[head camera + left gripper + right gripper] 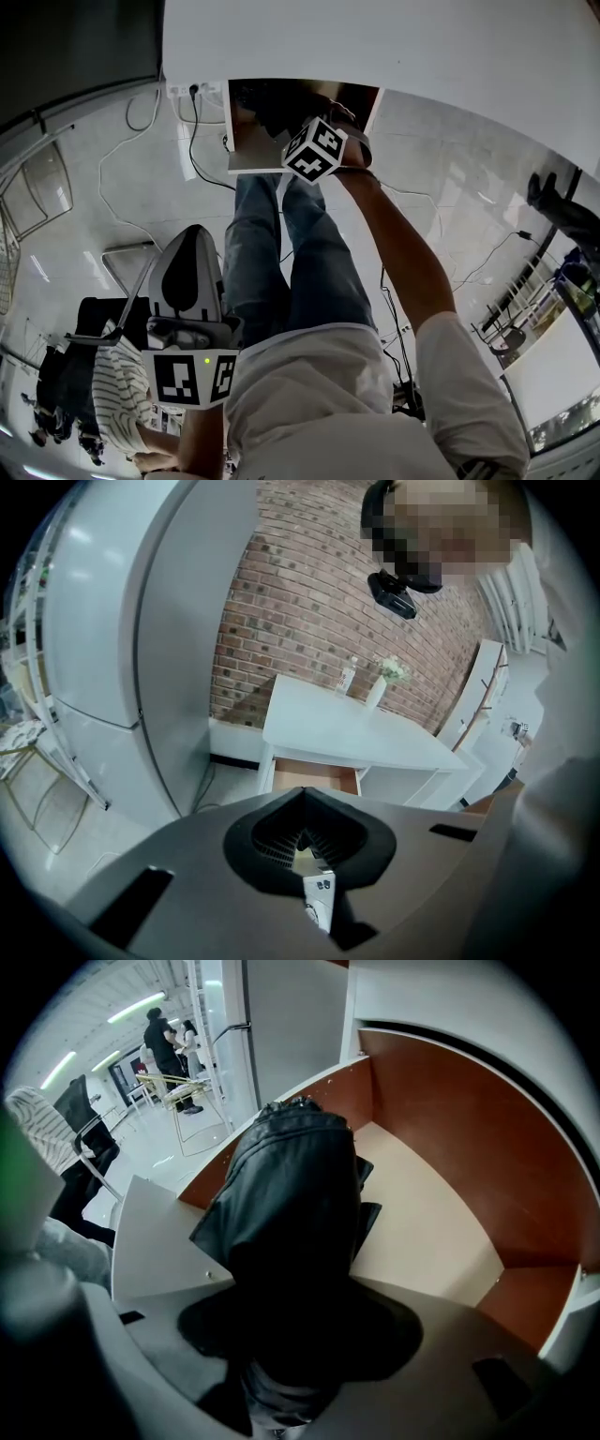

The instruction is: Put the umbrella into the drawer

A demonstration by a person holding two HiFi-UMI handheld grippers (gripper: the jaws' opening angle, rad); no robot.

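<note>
1. Under the front edge of a white worktop [375, 37], a drawer [441, 1241] stands pulled open. It has red-brown walls and a pale, bare bottom.
2. The right tool [291, 1335] reaches into the open drawer. Its jaws are clamped on a folded black umbrella [291, 1204].
3. The umbrella points away from the tool and lies over the inside of the drawer, its far end near a back corner. Whether it touches the bottom cannot be told.
4. In the head view, the person's right arm [403, 253] stretches forward, with the right tool at the drawer's front edge.
5. The left tool [190, 242] is held low beside the person's left hip, well apart from the drawer. Its jaws are pressed together with nothing between them.
6. The left gripper view looks across the room at the worktop, with the open drawer below it.
7. A clear bottle [347, 677] and a small vase of flowers [384, 679] stand just beside each other near the worktop's back edge. Behind them is a brick wall [300, 592].
8. The person wears blue jeans [281, 253] and a white top [319, 394].
9. The person stands on a pale, glossy floor [141, 187] with dark cables [192, 141] lying on it.
</note>
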